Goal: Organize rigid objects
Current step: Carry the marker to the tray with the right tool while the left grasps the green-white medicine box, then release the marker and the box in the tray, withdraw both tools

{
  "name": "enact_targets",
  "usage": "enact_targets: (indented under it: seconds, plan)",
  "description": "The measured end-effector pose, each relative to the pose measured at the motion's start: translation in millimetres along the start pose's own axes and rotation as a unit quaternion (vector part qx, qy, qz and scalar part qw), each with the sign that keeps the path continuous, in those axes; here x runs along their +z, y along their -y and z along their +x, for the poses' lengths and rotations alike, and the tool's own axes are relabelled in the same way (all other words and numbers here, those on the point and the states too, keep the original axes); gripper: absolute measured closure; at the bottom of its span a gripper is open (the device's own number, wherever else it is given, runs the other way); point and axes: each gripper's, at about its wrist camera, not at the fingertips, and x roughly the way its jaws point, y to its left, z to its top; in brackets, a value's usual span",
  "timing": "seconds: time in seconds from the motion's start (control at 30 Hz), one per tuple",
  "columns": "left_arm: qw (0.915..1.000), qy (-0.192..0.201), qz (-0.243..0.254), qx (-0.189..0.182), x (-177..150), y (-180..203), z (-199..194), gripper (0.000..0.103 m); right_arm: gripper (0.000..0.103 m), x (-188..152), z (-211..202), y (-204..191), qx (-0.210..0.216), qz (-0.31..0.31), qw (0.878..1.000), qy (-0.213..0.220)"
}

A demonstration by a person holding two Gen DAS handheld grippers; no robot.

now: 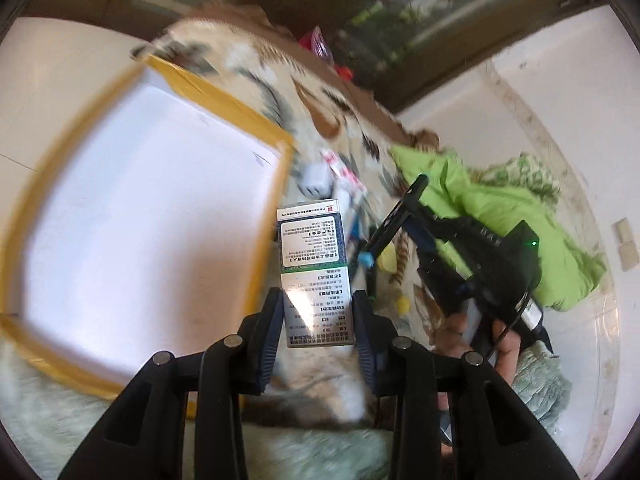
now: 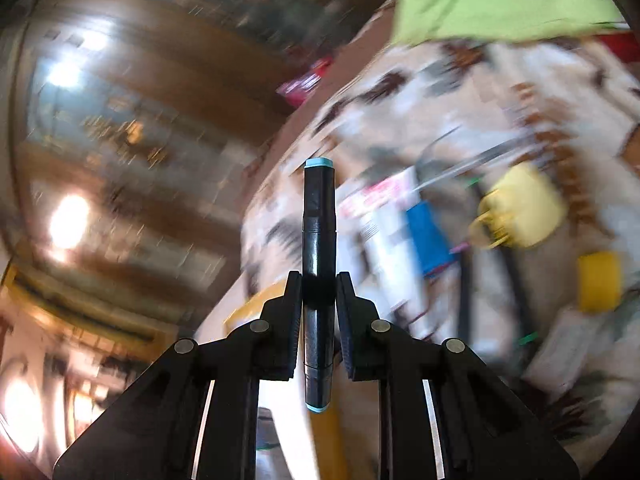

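We carry two things at once toward the white box with the yellow taped rim, which sits on the patterned blanket. In our left gripper we hold a printed carton, its long side running forward out of the jaws; the jaws are clenched on its lower half, a pad pressing each narrow side. In our right gripper we hold a black marker with pale blue end caps, gripped near its middle by jaws drawn almost together, so that both ends stick out clear of the pads.

To do this step well, we judge that each thing should be brought over the open box before any release, and lowered close to the floor of the box so that the carton lies flat and does not tumble. The marker will roll, so we would set it along a wall. Both views are blurred, so the loose things left on the blanket, among them a yellow cup and a green cloth, are hard to make out.
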Motion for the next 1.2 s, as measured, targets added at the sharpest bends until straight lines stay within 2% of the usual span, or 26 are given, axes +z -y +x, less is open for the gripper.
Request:
enact_targets:
  seconds: [0.07,0.13,0.17,0.3,0.37,0.47,0.53,0.6,0.7,0.9,1.0,1.07,1.1,1.17,1.2]
  plan:
    - [0.9996,0.021,-0.002,0.016,2.4,-16.0,-18.2,0.069,0.087,-21.2,15.0,-29.6,0.028,-0.043,0.998,-0.047]
    - [0.9976,0.035,-0.015,0.058,5.0,-39.8,-21.9,0.069,0.087,-43.5,27.3,-55.4,0.048,-0.077,0.992,-0.085]
    - [0.9967,0.038,-0.021,0.069,7.3,-50.7,-21.6,0.069,0.087,-58.5,37.6,-70.5,0.042,-0.101,0.988,-0.109]
    - [0.9911,0.031,-0.046,0.121,8.4,-84.5,-2.3,0.068,0.087,-108.5,80.6,-94.5,-0.009,-0.163,0.972,-0.170]
    - [0.9880,0.026,-0.042,0.146,5.0,-92.8,5.4,0.068,0.087,-132.7,110.3,-94.1,-0.053,-0.187,0.957,-0.214]
    - [0.9827,0.023,-0.028,0.182,0.8,-99.6,17.9,0.068,0.087,-148.7,138.5,-87.0,-0.103,-0.209,0.940,-0.250]
    - [0.9782,0.020,-0.017,0.206,-3.8,-103.8,24.6,0.068,0.087,-149.1,152.7,-84.3,-0.121,-0.219,0.933,-0.260]
    - [0.9783,0.025,-0.012,0.205,-6.9,-105.0,23.7,0.068,0.087,-152.8,163.8,-84.0,-0.145,-0.239,0.923,-0.264]
    - [0.9761,0.036,0.008,0.214,-12.3,-100.9,22.0,0.068,0.087,-158.3,173.1,-86.4,-0.152,-0.255,0.914,-0.277]
    - [0.9739,0.044,0.021,0.221,-15.4,-97.8,24.1,0.065,0.086,-163.1,179.8,-89.5,-0.151,-0.250,0.913,-0.283]
    - [0.9757,0.048,0.019,0.213,-17.1,-97.5,21.6,0.046,0.086,-159.3,172.8,-88.8,-0.139,-0.244,0.916,-0.285]
    - [0.9741,0.069,0.025,0.214,-19.5,-92.4,14.2,0.042,0.086,-148.9,162.4,-87.0,-0.124,-0.245,0.923,-0.271]
    - [0.9744,0.079,0.030,0.208,-21.4,-89.6,8.8,0.035,0.084,-144.2,157.5,-89.7,-0.116,-0.244,0.926,-0.262]
    - [0.9739,0.091,0.034,0.205,-24.9,-86.7,2.4,0.031,0.068,-134.2,145.2,-91.8,-0.098,-0.235,0.936,-0.244]
    - [0.9734,0.095,0.036,0.206,-27.4,-84.9,-0.1,0.031,0.056,-128.6,138.3,-91.3,-0.091,-0.228,0.942,-0.229]
